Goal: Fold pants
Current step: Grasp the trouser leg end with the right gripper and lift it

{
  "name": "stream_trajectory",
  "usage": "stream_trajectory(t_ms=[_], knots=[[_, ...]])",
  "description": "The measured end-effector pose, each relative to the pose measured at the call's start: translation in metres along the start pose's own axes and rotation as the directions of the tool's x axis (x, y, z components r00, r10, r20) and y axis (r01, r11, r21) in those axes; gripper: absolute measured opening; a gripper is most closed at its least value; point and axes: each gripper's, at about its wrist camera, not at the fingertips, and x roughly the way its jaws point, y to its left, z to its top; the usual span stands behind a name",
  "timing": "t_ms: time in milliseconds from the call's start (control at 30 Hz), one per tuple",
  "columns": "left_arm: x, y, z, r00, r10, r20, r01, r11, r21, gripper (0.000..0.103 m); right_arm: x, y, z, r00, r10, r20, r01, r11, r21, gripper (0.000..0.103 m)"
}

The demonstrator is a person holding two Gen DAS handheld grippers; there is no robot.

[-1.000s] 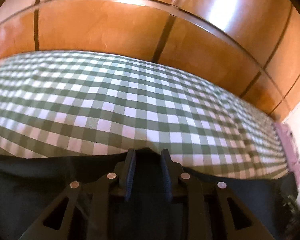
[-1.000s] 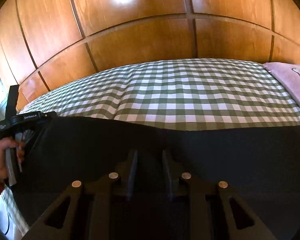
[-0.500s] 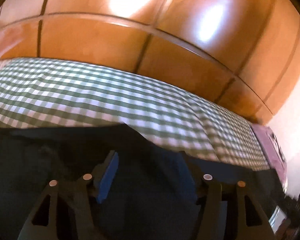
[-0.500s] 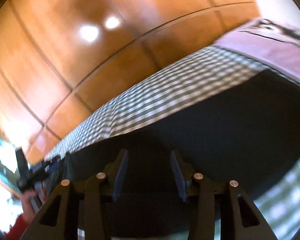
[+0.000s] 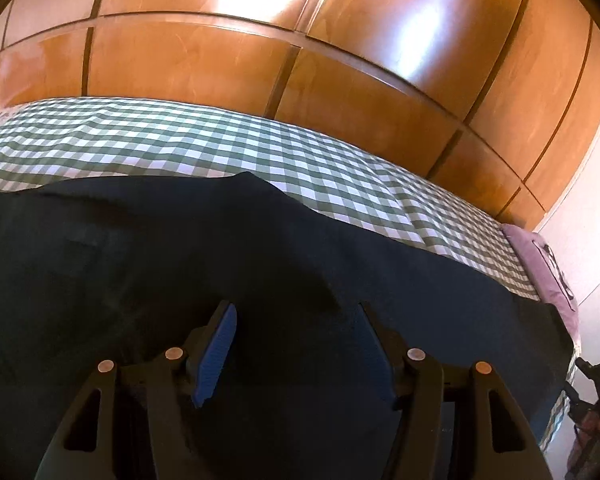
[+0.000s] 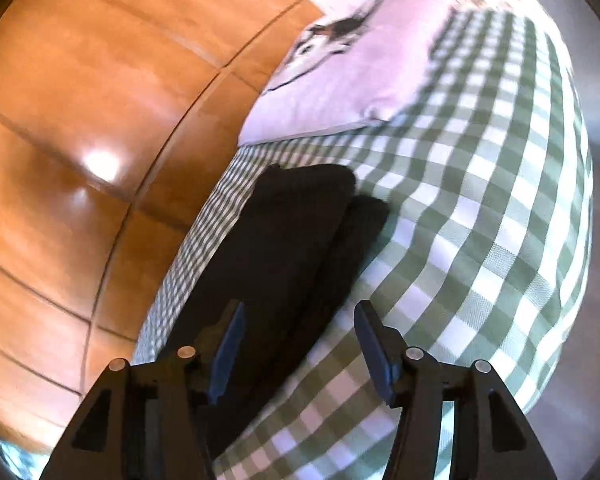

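Note:
Dark navy pants (image 5: 260, 264) lie flat across the green-and-white checked bed (image 5: 220, 144), stretching from left to right in the left wrist view. My left gripper (image 5: 296, 320) is open just above the cloth and holds nothing. In the right wrist view the pants (image 6: 284, 236) show as two stacked leg ends on the checked cover. My right gripper (image 6: 298, 320) is open and empty above the leg ends, its left finger over the cloth.
A pink pillow with a dog print (image 6: 352, 72) lies at the head of the bed, also at the right edge of the left wrist view (image 5: 548, 272). Glossy wooden wardrobe panels (image 5: 300, 48) run along the far side of the bed. A white wall is at the right.
Both grippers were shut on the pants' edge and have opened, letting the cloth drop onto the bed. The right gripper has swung toward the pillow end.

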Motion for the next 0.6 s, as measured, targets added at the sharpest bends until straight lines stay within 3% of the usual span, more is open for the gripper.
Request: stream_trajectory(t_ms=[200, 267, 300, 600], knots=[[-0.003, -0.006, -0.003, 1.0, 0.026, -0.004, -0.025, 0.999, 0.023, 0.062, 0.025, 0.005, 0.016, 1.0, 0.01, 0.023, -0.011, 0.999, 0.049, 0.055], [-0.007, -0.004, -0.003, 1.0, 0.025, 0.001, -0.025, 1.0, 0.016, 0.062, 0.033, 0.012, 0.019, 1.0, -0.015, -0.012, 0.016, 0.999, 0.039, 0.022], [-0.01, -0.001, -0.002, 1.0, 0.027, 0.004, -0.027, 1.0, 0.006, 0.062, 0.034, 0.013, 0.019, 1.0, -0.006, -0.024, 0.007, 0.999, 0.045, 0.019], [-0.042, 0.037, 0.013, 0.994, 0.068, 0.081, -0.055, 0.987, -0.151, 0.062, -0.003, 0.092, 0.023, 0.998, 0.051, 0.043, -0.045, 0.991, -0.123, 0.017]])
